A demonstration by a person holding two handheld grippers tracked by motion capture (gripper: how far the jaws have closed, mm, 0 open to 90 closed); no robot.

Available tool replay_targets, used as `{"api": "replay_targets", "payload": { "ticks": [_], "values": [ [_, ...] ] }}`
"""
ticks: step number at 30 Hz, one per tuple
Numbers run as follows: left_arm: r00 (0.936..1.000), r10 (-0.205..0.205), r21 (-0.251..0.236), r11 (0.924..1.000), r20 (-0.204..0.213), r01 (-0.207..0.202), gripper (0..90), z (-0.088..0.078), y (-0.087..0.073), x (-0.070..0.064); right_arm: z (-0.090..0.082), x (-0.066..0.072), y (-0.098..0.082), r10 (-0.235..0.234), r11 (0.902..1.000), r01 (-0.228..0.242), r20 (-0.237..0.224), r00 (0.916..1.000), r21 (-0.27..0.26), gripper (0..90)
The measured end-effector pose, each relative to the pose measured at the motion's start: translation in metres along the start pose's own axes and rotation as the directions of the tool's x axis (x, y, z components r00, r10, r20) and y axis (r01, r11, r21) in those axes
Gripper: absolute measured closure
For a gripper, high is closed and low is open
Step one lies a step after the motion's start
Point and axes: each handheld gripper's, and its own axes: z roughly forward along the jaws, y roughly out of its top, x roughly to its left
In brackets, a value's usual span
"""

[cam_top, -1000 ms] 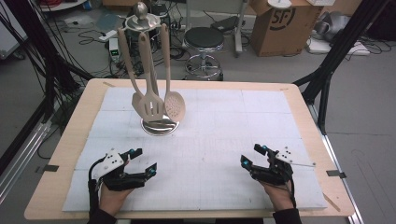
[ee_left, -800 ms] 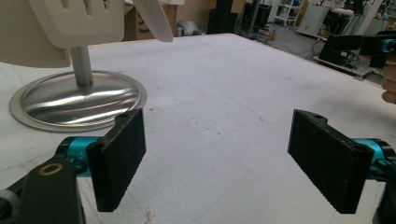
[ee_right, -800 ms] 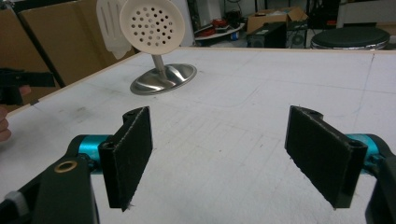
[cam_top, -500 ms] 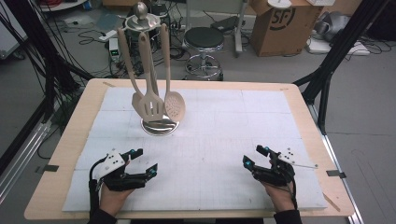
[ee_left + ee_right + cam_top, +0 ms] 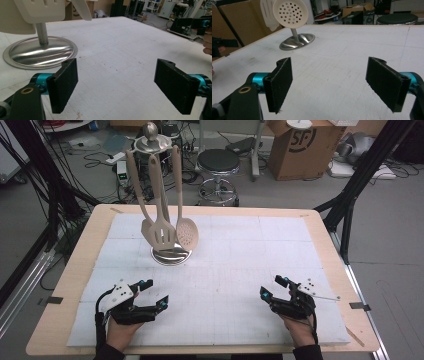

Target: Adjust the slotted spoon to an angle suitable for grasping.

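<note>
Utensil stand (image 5: 170, 251): nearest thing to my grippers, so I start there. It stands upright on the far left part of the mat, a round steel base with a post and a knob on top, well apart from both grippers.
Utensils: I count three cream ones hanging from the stand's top: a slotted turner (image 5: 162, 236) in the middle, a round skimmer (image 5: 187, 233) with holes to its right, and a third one (image 5: 146, 227) partly hidden behind the turner. Their heads hang just above the base.
Left gripper (image 5: 152, 292): I hold it low at the near left of the mat, jaws spread wide with nothing between them. In the left gripper view the stand's base (image 5: 40, 52) lies ahead and to the left.
Right gripper (image 5: 273, 287): near right of the mat, jaws also wide and empty. In the right gripper view the skimmer (image 5: 290, 13) shows ahead to the left.
Mat (image 5: 235, 255): white, faintly gridded, covering most of the table.
Table (image 5: 80, 255): pale wood, its border showing around the mat.
Behind the table: a black stool (image 5: 218, 162) and a cardboard box (image 5: 300, 150) on the floor.
</note>
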Motion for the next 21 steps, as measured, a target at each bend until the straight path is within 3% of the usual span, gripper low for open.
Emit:
{"api": "replay_targets", "payload": {
  "ticks": [21],
  "values": [
    [1.0, 0.005, 0.005, 1.0, -0.002, -0.005, 19.7, -0.0003, -0.0002, -0.0003, 0.0006, -0.001, -0.0013, 0.003, 1.0, -0.003, 0.001, 1.0, 0.002, 20.4]
  ]
}}
